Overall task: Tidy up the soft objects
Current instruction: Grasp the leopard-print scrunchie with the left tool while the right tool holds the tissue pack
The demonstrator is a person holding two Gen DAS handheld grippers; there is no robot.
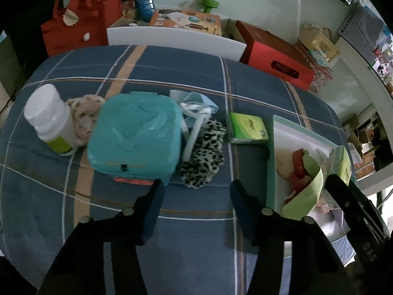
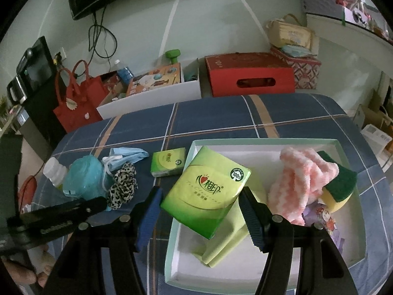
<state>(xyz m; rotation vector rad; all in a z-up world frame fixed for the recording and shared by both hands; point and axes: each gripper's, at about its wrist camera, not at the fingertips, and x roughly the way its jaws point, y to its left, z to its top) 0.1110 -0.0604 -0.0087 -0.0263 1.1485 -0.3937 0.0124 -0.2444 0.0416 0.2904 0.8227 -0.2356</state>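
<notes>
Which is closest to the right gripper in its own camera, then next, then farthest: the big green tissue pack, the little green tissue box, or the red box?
From the right gripper:
1. Big green tissue pack, between its fingers, over the tray.
2. Little green tissue box, on the cloth left of the tray.
3. Red box, beyond the table's far edge.

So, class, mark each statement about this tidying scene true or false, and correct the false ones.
1. The right claw holds the large green tissue pack. True.
2. The leopard-print scrunchie lies in the white tray. False: it lies on the checked cloth, beside the teal case.
3. A pink-and-white fluffy cloth is in the tray. True.
4. The left claw grips the white bottle. False: the claw is empty, and the bottle sits untouched on the far side of the teal case.
</notes>
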